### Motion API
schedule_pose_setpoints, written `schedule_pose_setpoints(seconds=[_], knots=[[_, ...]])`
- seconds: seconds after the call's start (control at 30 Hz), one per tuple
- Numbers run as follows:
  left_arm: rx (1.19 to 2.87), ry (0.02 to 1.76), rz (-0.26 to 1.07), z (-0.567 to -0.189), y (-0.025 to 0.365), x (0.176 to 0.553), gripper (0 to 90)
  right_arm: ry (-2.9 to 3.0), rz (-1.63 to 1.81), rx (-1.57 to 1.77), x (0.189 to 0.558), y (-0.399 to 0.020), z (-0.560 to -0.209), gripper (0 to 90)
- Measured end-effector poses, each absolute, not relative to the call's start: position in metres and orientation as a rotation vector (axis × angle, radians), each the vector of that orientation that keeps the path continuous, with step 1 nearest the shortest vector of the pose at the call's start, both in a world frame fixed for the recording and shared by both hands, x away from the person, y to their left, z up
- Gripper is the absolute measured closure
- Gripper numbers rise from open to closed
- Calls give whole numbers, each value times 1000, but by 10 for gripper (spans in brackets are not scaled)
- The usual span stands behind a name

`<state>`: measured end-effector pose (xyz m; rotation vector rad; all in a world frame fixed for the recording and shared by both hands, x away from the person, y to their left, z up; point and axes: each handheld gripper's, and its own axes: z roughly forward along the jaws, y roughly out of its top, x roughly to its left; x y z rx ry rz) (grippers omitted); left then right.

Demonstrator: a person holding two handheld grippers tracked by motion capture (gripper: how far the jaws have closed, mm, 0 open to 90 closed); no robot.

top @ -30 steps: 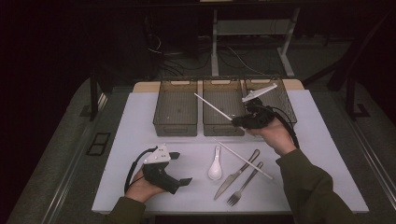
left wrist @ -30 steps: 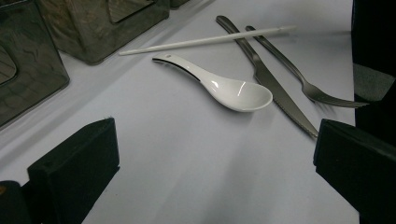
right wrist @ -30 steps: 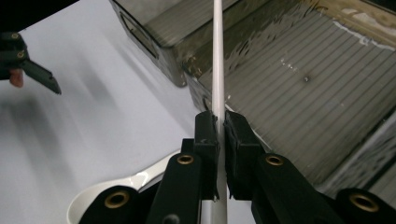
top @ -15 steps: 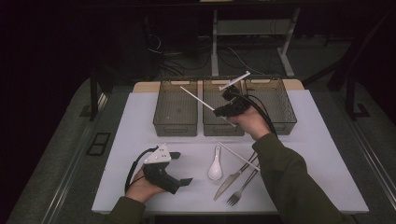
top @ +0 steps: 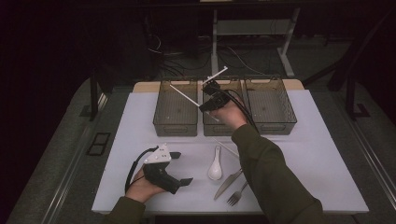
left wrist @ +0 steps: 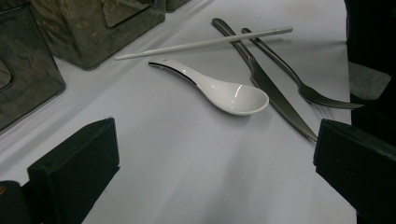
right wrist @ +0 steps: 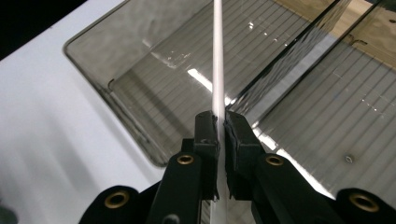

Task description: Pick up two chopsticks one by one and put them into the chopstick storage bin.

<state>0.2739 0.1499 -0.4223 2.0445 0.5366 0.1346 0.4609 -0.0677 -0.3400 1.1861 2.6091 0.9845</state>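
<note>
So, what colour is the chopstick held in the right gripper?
White. The chopstick shows best in the right gripper view, clamped by the right gripper.

Three bins [top: 175, 108] in row on worktop [top: 322, 158]. Two chopsticks: one held [right wrist: 217, 56], one lying [left wrist: 201, 43]. One spoon [left wrist: 219, 91], one knife [left wrist: 266, 84], one fork [left wrist: 303, 86]. Two claws [top: 183, 169].

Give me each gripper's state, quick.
Left gripper: open, holding nothing, resting on the table.
Right gripper: jaws shut on a white chopstick, above the bins.
</note>
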Motion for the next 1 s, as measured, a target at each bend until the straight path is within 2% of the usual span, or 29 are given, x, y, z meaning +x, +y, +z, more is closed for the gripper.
schedule_pose_setpoints(seconds=[0.57,1.0], knots=[[2045,521,130,-421,150,274,0,2607,902,1263,489,-23,-355,840],[2041,513,129,-421,149,273,0,2609,870,1281,492,-3,-365,835]])
